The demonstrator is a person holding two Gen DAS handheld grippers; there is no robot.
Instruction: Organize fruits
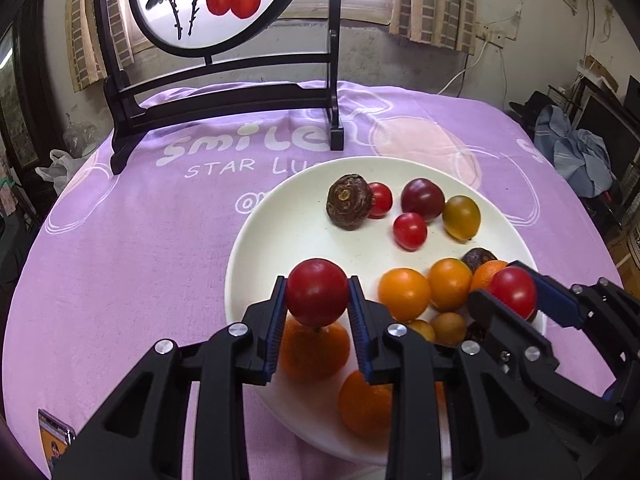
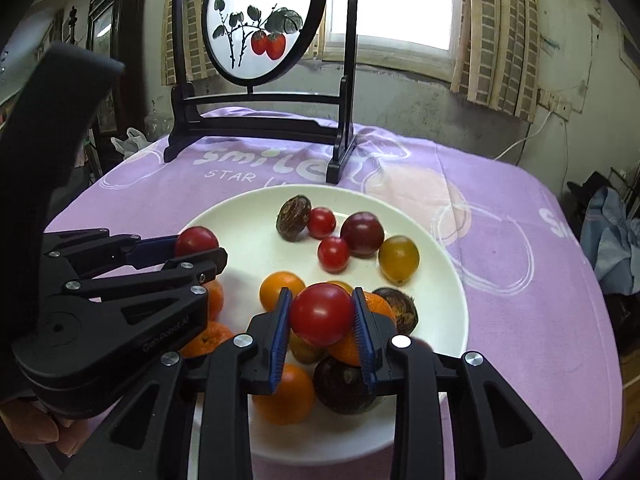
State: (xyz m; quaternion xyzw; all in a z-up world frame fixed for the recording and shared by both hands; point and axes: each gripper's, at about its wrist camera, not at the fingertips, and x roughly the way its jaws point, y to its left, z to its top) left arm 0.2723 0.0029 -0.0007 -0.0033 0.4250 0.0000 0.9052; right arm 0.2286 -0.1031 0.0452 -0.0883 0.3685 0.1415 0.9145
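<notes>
A white plate (image 1: pixel 280 216) (image 2: pixel 440 292) on the purple cloth holds several fruits: red, dark purple and olive tomatoes at the back, orange ones and brown fruits at the front. My left gripper (image 1: pixel 317 292) is shut on a red tomato (image 1: pixel 317 293) above the plate's near left part; it shows from the side in the right wrist view (image 2: pixel 196 246). My right gripper (image 2: pixel 321 314) is shut on another red tomato (image 2: pixel 321 314) above the orange pile; it also shows in the left wrist view (image 1: pixel 514 292).
A dark wooden stand (image 1: pixel 224 96) (image 2: pixel 260 128) with a round painted panel stands at the back of the table. A phone (image 1: pixel 54 436) lies near the front left edge. Clothes (image 1: pixel 576 152) lie beyond the right edge.
</notes>
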